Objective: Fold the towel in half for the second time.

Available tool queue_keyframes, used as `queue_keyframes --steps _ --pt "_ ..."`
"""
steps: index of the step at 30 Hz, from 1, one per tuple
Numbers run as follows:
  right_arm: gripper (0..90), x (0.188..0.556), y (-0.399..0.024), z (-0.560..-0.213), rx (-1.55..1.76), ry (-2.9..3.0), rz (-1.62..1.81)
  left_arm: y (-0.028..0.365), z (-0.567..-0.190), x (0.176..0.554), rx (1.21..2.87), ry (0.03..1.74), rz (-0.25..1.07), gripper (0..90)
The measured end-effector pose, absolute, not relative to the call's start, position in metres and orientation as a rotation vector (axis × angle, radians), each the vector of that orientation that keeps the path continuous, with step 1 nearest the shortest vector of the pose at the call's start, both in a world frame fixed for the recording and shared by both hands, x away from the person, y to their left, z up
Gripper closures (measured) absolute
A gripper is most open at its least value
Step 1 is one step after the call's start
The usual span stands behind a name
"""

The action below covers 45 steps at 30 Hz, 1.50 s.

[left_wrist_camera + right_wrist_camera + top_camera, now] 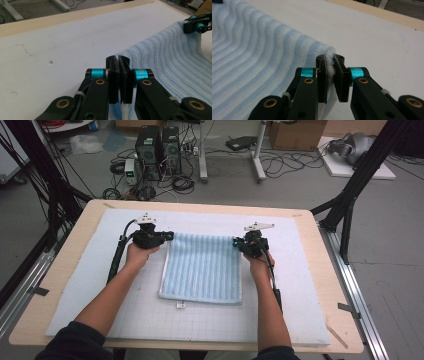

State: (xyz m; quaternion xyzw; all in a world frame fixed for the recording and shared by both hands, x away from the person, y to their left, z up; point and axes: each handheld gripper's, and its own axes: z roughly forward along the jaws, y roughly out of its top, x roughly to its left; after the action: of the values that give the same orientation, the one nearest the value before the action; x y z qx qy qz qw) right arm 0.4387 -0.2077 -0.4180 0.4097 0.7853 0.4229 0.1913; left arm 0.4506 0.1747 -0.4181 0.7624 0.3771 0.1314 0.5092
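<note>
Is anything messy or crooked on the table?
Nothing is spilled or broken. The blue striped towel lies a bit crooked on the white mat. Its far corners are pinched by the left gripper and the right gripper, so that edge sits lifted. A small white tag lies loose by the near edge.

A lab: computer towers (pixel 157 151) and tangled cables (pixel 182 183) on the bare floor, black metal frames (pixel 357 175), cardboard boxes (pixel 297 134).

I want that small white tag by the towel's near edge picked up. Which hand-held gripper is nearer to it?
Left, slightly. Both grip the towel's far corners: left hand-held gripper, right hand-held gripper; the tag lies left of centre.
</note>
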Motion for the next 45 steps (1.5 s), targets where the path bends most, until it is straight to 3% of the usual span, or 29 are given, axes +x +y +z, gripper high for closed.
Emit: queue_keyframes --steps 25,45 --pt "82.3 0.351 -0.215 -0.415 0.997 2.214 1.282 0.185 -0.424 0.363 1.788 0.755 0.300 86.5" --pt "82.0 0.292 -0.212 -0.425 0.965 2.243 1.262 0.194 -0.436 0.316 1.809 0.719 0.241 86.3"
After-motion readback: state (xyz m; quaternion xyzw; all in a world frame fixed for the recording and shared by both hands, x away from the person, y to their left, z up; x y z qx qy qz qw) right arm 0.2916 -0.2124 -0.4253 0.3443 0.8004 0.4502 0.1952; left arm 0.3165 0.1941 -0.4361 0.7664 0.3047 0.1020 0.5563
